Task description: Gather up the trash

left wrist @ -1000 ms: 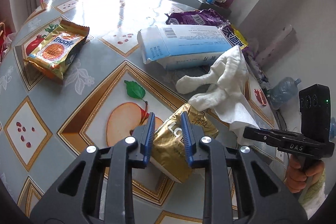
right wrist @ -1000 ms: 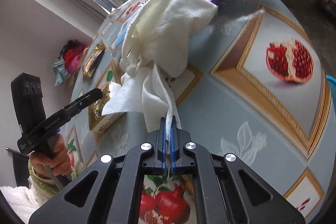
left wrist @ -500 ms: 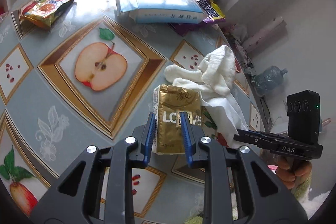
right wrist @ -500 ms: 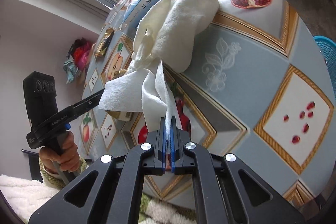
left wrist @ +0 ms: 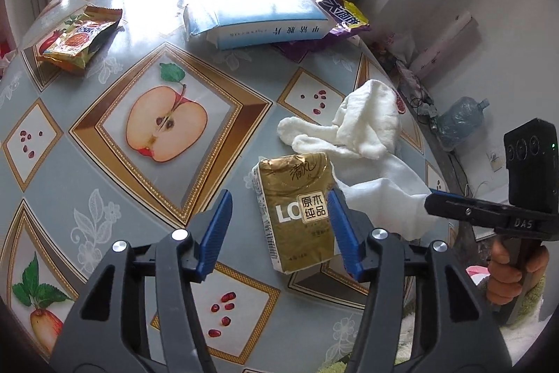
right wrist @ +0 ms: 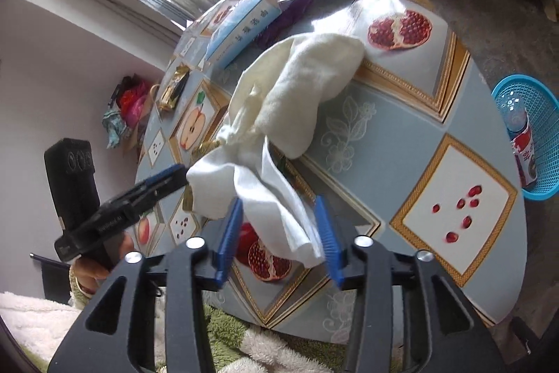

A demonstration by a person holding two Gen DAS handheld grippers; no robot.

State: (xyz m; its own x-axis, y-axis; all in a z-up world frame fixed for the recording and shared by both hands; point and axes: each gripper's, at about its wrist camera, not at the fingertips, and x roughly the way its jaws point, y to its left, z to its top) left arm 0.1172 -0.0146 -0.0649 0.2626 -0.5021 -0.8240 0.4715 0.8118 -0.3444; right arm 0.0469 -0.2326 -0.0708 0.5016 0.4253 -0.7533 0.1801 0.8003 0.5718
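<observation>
Both tongs were open: left gripper (left wrist: 279,229) over the gold tissue pack (left wrist: 297,208), right gripper (right wrist: 279,233) around the white tissue (right wrist: 279,135) near the table (right wrist: 401,135) edge

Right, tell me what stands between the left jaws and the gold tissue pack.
Nothing visible does. The left gripper is open, and the gold tissue pack lies flat on the table between the jaws. The white tissue overlaps only the pack's right edge, outside that gap.

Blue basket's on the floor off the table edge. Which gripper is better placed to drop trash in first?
Probably right. The right gripper, open around the white tissue, has the blue basket in view. The left gripper is open at the gold pack.
</observation>
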